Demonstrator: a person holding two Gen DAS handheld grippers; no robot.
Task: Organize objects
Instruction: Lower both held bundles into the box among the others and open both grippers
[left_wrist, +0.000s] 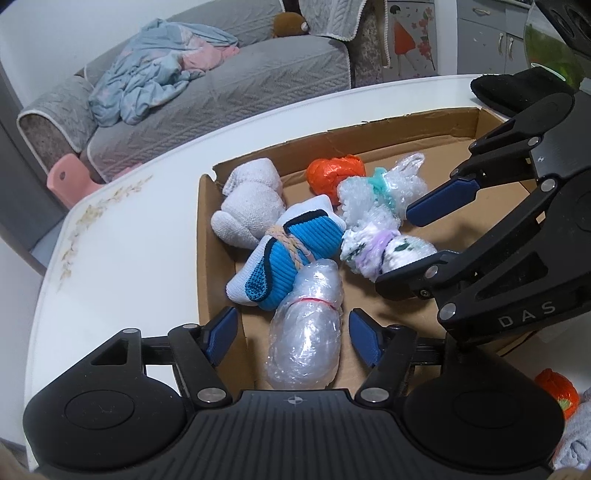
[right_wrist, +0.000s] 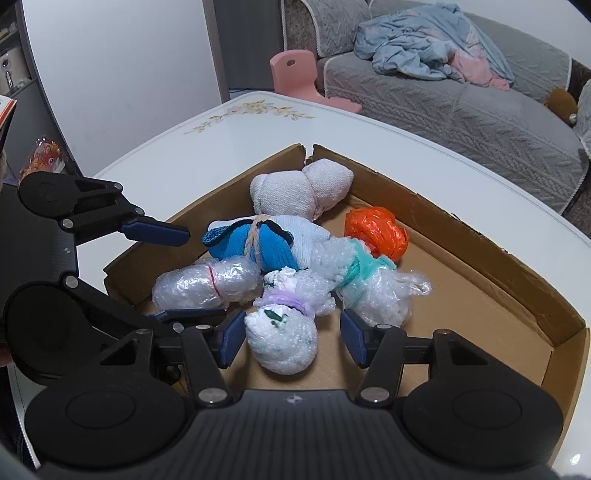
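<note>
1. Wrapped bundles lie heaped in a shallow cardboard box (right_wrist: 491, 236) on a white table (right_wrist: 369, 133) with a floral print at its edge.
2. Left gripper (left_wrist: 290, 334) stands over the near end of the box, its blue pads (left_wrist: 221, 332) apart on either side of a bubble-wrap bundle with a red band (left_wrist: 306, 332); the pads do not press on it.
3. Right gripper (right_wrist: 291, 338) is likewise parted, its pads (right_wrist: 351, 339) flanking a bubble-wrap bundle with a purple band (right_wrist: 282, 332) without clamping it.
4. Blue and white sock roll (left_wrist: 284, 254), tied with tan cord, rests at the middle of the heap, touching the red-banded bundle.
5. Pale pink sock roll (right_wrist: 299, 192) sits in the far corner of the box, just behind the blue one.
6. Orange plastic ball (right_wrist: 376, 229) lies near the box's far wall, beside a bubble-wrap bundle with a teal band (right_wrist: 365, 273).
7. Second orange ball (left_wrist: 557, 395) sits outside the box at the left wrist view's lower right edge.
8. Grey sofa (right_wrist: 461, 103) beyond the table carries a crumpled blue and pink cloth (right_wrist: 432, 48); a pink plastic seat (right_wrist: 295, 70) stands beside the sofa.
</note>
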